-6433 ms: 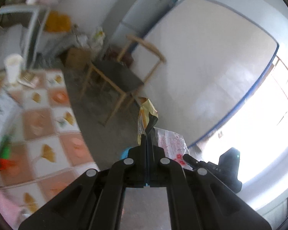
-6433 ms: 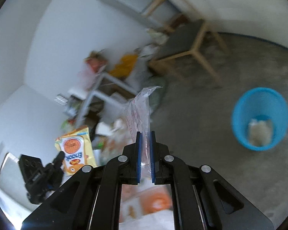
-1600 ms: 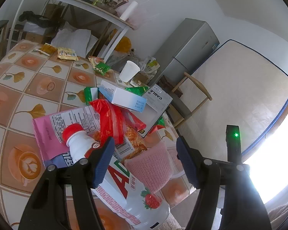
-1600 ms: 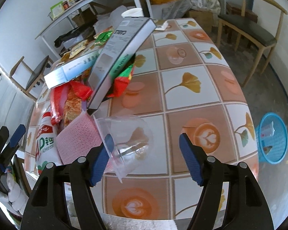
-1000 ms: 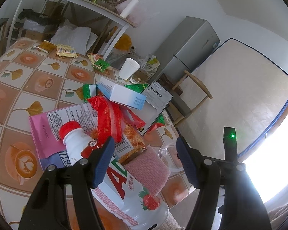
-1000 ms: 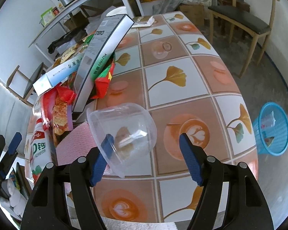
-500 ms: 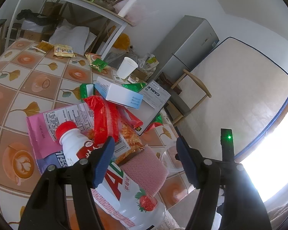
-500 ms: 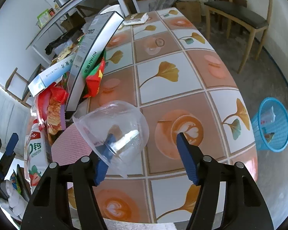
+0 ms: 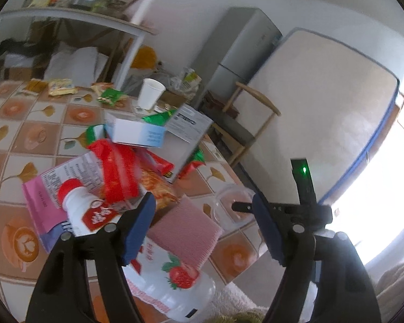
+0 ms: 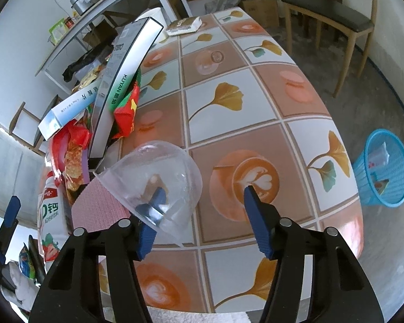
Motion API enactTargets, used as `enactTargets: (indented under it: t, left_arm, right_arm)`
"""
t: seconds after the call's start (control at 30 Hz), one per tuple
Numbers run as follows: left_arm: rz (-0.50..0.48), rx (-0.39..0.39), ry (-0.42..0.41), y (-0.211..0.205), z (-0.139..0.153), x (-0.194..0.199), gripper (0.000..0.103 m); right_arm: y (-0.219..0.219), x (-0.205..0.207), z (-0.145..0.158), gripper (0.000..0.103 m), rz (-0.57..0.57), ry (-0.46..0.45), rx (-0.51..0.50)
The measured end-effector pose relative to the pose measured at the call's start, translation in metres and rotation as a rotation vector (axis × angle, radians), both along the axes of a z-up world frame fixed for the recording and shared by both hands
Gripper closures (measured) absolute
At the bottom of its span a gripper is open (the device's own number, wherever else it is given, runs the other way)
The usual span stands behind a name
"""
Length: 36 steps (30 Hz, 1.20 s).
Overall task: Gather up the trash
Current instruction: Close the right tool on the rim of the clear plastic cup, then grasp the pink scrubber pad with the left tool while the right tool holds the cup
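Observation:
A clear plastic dome cup (image 10: 159, 172) lies tilted on the tiled table (image 10: 229, 123), beside a pink pad (image 10: 97, 204). My right gripper (image 10: 203, 192) is closing around its wall. The left finger shows through the plastic from inside and the right finger stands clear outside, so no pad presses on it. In the left wrist view my left gripper (image 9: 203, 207) is opening above the pink pad (image 9: 185, 231) and a strawberry milk bottle (image 9: 161, 266), gripping nothing. The cup (image 9: 233, 204) shows just past its right finger.
A pile of trash lies on the table: red snack bags (image 9: 115, 169), a white-blue carton (image 9: 137, 133), a grey box (image 10: 124, 80), a paper cup (image 9: 150, 94). A blue basket (image 10: 382, 167) stands on the floor right of the table. A wooden chair (image 10: 331, 13) stands beyond.
The right jaws have narrowed and the clear cup now sits over the left finger, larger and more tilted. The left jaws have widened, and that view has shifted slightly and rolled.

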State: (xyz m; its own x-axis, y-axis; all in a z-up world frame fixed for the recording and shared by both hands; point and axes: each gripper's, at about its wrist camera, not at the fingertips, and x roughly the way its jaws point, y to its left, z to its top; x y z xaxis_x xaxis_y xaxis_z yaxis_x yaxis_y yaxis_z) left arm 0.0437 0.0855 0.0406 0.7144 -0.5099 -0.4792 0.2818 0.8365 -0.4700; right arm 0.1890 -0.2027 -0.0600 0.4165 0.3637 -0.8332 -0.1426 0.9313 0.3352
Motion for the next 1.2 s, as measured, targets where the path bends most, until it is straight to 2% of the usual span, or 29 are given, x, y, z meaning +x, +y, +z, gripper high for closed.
enactTargets:
  t: [0.13, 0.2, 0.3, 0.37, 0.43, 0.57, 0.6, 0.7, 0.8, 0.87, 0.97, 1.03, 1.1, 1.2]
  left_arm:
    - [-0.052, 0.076, 0.018, -0.020, 0.000, 0.008, 0.030]
    - [-0.072, 0.132, 0.017, -0.032, 0.000, 0.010, 0.030]
    - [-0.089, 0.195, 0.022, -0.048, -0.002, 0.010, 0.030]
    - [-0.100, 0.225, 0.029, -0.057, -0.003, 0.010, 0.030]
    - [-0.107, 0.291, 0.027, -0.069, -0.003, 0.009, 0.030]
    - [-0.111, 0.524, 0.012, -0.107, -0.009, 0.008, 0.030]
    - [-0.118, 0.616, 0.010, -0.121, -0.014, 0.010, 0.030]
    - [-0.152, 0.787, 0.034, -0.146, -0.031, 0.017, 0.030]
    - [-0.207, 0.878, 0.083, -0.163, -0.048, 0.025, 0.030]
    - [-0.211, 0.944, 0.121, -0.169, -0.059, 0.034, 0.030]
    - [-0.205, 1.012, 0.123, -0.173, -0.068, 0.041, 0.030]
    - [-0.201, 1.031, 0.127, -0.175, -0.071, 0.044, 0.031]
    - [-0.200, 1.049, 0.141, -0.177, -0.077, 0.048, 0.038]
    - [-0.213, 1.029, 0.151, -0.181, -0.082, 0.053, 0.044]
  right_arm:
    - [-0.004, 0.003, -0.005, 0.052, 0.007, 0.015, 0.029]
    - [-0.006, 0.004, -0.006, 0.057, 0.013, 0.021, 0.047]
    - [-0.007, 0.006, -0.008, 0.073, 0.026, 0.027, 0.058]
    - [-0.008, 0.009, -0.009, 0.094, 0.030, 0.035, 0.066]
    - [-0.011, 0.011, -0.010, 0.097, 0.030, 0.037, 0.075]
    - [-0.019, 0.010, -0.011, 0.097, 0.018, 0.026, 0.088]
    - [-0.023, 0.010, -0.012, 0.097, 0.016, 0.026, 0.095]
    - [-0.029, 0.008, -0.012, 0.097, 0.011, 0.023, 0.111]
    - [-0.034, 0.008, -0.012, 0.097, 0.003, 0.020, 0.125]
    - [-0.038, 0.006, -0.012, 0.097, -0.001, 0.015, 0.135]
    - [-0.046, 0.004, -0.009, 0.097, -0.003, 0.003, 0.154]
    - [-0.048, 0.004, -0.009, 0.097, -0.004, -0.003, 0.170]
    - [-0.054, 0.003, -0.007, 0.097, -0.011, -0.009, 0.181]
    - [-0.060, 0.003, -0.008, 0.097, -0.024, -0.011, 0.184]
